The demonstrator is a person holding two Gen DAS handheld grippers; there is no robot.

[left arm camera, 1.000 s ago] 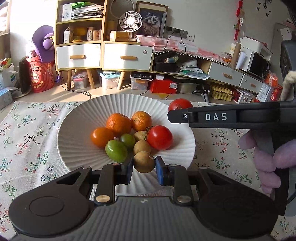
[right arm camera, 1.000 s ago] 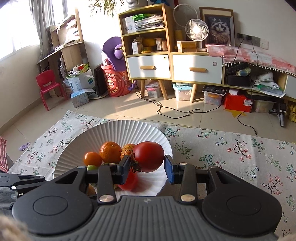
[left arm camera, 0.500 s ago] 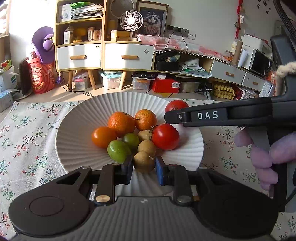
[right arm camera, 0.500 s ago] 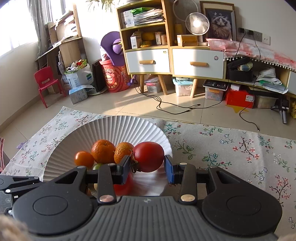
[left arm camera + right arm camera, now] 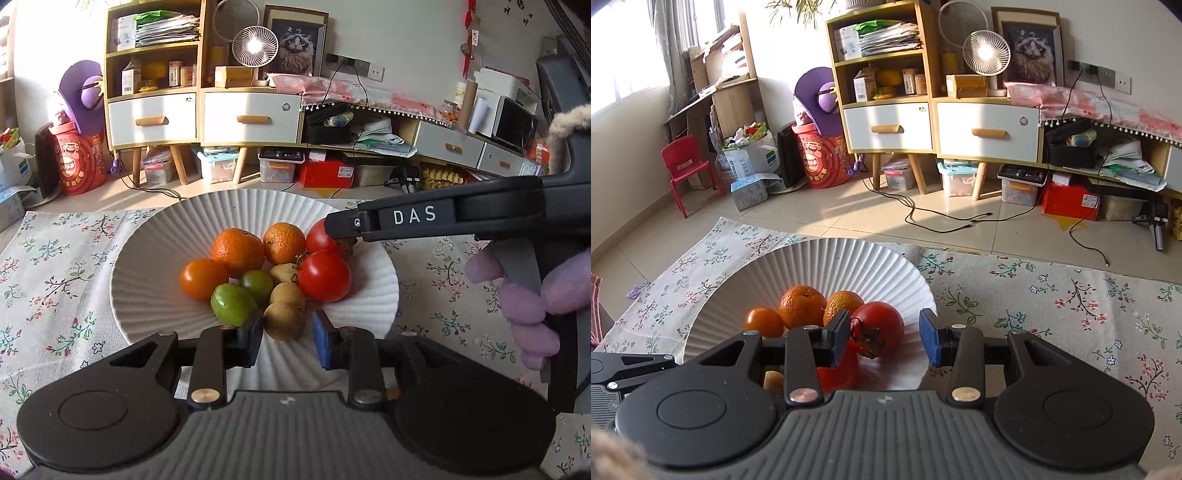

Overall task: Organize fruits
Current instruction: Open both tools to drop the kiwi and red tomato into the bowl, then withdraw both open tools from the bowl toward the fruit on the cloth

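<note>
A white ribbed plate [image 5: 155, 258] on a floral cloth holds oranges [image 5: 238, 249], green limes [image 5: 231, 303], brown kiwis [image 5: 283, 320] and red tomatoes [image 5: 324, 276]. My left gripper [image 5: 287, 339] is open at the plate's near rim, its pads on either side of the nearest kiwi without touching it. My right gripper [image 5: 884, 338] is open over the plate's right side; a red tomato [image 5: 881, 325] rests on the plate between its pads, against the left one. The plate also shows in the right wrist view [image 5: 846, 262]. The right gripper [image 5: 334, 227] reaches in from the right in the left wrist view.
The floral cloth [image 5: 1052, 306] stretches to the right of the plate. Beyond the cloth is tiled floor with cables [image 5: 945, 218], wooden cabinets [image 5: 960, 125], storage boxes and a red child's chair [image 5: 687, 170].
My right gripper has opened and let the tomato down onto the plate. My left gripper has opened, freeing the kiwi.
</note>
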